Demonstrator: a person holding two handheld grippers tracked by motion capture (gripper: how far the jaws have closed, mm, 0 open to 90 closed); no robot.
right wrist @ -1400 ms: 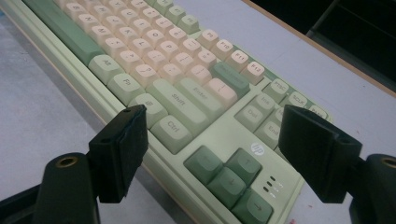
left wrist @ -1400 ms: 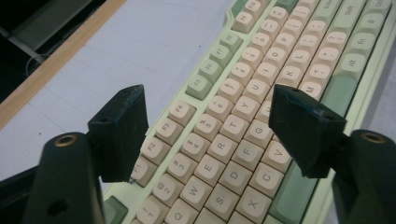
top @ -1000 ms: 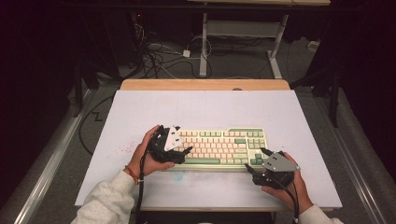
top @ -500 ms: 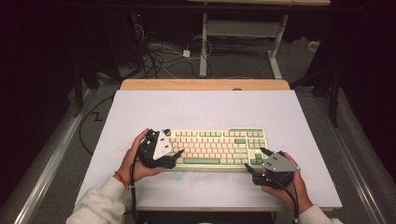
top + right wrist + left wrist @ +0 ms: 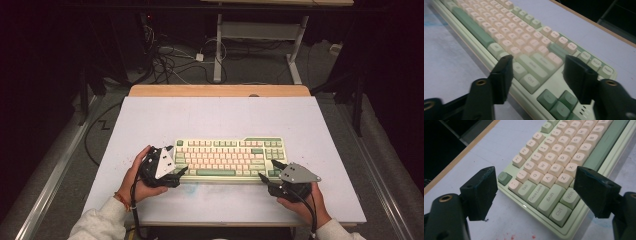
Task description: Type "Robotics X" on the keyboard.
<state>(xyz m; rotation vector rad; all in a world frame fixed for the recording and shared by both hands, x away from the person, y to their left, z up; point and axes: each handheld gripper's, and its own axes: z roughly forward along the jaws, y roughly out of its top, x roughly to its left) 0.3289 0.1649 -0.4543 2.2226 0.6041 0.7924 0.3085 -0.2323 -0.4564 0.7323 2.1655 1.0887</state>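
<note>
Your left gripper [image 5: 175, 172] sits at the near left corner of the keyboard [image 5: 227, 159], its jaws spread wide with nothing pinched. In the left gripper view [image 5: 535, 192] the corner keys, Ctrl, Shift, Caps Lock and Tab, lie just ahead of and between the two jaws, but neither jaw touches them. Your right gripper [image 5: 266, 171] is at the near right corner of the same keyboard. Its jaws have just been closing, yet in the right gripper view [image 5: 537, 75] they stand apart, with the corner of the keyboard and its dark green arrow keys between them and no pad pressing. The keyboard lies flat on the pale table [image 5: 210, 115], between your two hands.
</note>
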